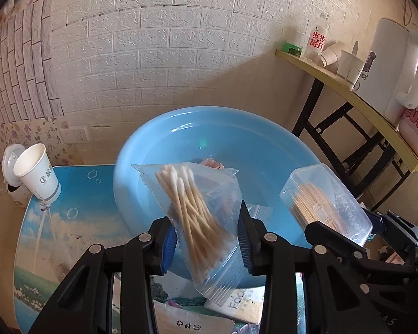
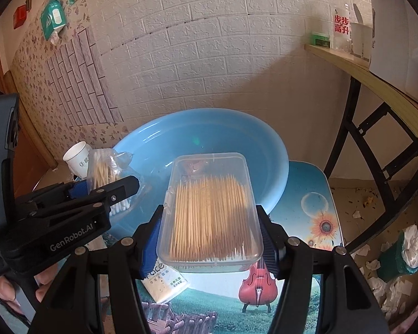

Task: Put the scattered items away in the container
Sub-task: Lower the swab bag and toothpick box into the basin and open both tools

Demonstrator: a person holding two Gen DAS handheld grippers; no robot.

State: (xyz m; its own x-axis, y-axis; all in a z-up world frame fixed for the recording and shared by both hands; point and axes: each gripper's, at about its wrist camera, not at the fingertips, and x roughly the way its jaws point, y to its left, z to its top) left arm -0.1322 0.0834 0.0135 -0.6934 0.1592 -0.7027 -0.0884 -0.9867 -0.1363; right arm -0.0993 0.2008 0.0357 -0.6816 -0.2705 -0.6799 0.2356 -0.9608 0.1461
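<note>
1. The left hand-held gripper is clamped on a clear zip bag of cotton swabs, lifted over the near rim of the blue basin.
2. A paper cup stands tilted at the far left edge of the bench, apart from the basin.
3. A small tissue pack lies on the bench just in front of the basin.
4. The right hand-held gripper grips a clear lidded toothpick box by its long sides, raised over the basin's near edge.
5. A white kettle and paper cups sit on a side table at right.
</note>
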